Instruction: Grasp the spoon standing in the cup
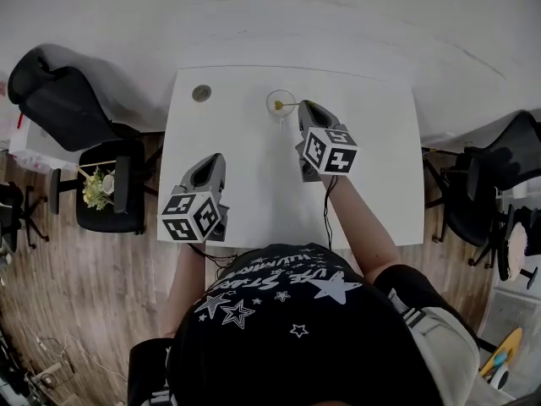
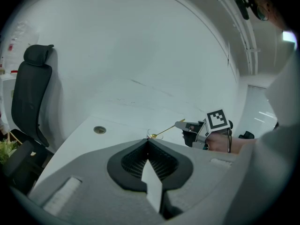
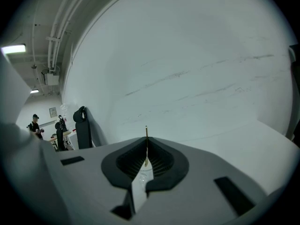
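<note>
Over the table's [image 1: 372, 184] far side, right gripper [image 1: 303, 108] jaws clamped the spoon's [image 1: 286, 105] thin handle: light, stiff, slick metal. Cup [image 1: 272, 98] looked fragile. Left gripper [image 1: 212, 159] jaws closed, empty.

White table [image 1: 372, 184] with a round grommet [image 1: 201, 93] near its far left corner, black office chair [image 1: 59, 100] off the table's left side, second black chair [image 1: 494, 172] at its right, small leafy plant [image 1: 96, 189] left of the table, wooden floor [image 1: 76, 286], plain white wall [image 3: 187, 55], lit ceiling lamp [image 3: 13, 48].

Left hand-held gripper [image 1: 211, 161] and right hand-held gripper [image 1: 303, 106], jaws closed on both.
</note>
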### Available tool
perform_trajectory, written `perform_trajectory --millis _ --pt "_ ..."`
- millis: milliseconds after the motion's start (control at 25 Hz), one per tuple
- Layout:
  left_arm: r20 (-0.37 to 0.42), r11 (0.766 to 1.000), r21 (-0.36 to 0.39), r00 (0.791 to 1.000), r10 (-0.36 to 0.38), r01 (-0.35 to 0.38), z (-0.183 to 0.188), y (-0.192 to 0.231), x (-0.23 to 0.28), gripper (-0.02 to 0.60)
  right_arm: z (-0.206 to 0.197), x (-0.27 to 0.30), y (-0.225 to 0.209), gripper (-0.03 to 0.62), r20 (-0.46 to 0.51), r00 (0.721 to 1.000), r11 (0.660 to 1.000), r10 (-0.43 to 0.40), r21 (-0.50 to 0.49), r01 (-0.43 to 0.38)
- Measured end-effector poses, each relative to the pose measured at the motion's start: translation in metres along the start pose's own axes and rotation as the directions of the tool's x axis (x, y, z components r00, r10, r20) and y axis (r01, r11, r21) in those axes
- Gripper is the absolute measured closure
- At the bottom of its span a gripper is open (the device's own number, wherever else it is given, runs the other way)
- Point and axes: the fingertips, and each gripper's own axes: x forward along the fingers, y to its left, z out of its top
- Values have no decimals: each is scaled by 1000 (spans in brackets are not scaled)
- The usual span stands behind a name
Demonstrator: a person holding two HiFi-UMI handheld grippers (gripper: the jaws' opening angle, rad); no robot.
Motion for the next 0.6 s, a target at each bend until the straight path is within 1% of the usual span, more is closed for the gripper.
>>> perform_trajectory --millis 120,320,600 --pt "8 1000 7 1000 -3 3 0 -1 -11 575 5 -11 5 577 27 1000 1000 -11 -4 11" --pt "11 1000 14 1000 -11 11 -6 -8 -30 575 18 -37 15 577 92 996 999 -23 -37 27" --pt "16 999 34 999 -31 30 -11 -12 -55 575 12 -60 30 577 104 994 999 -35 -14 37"
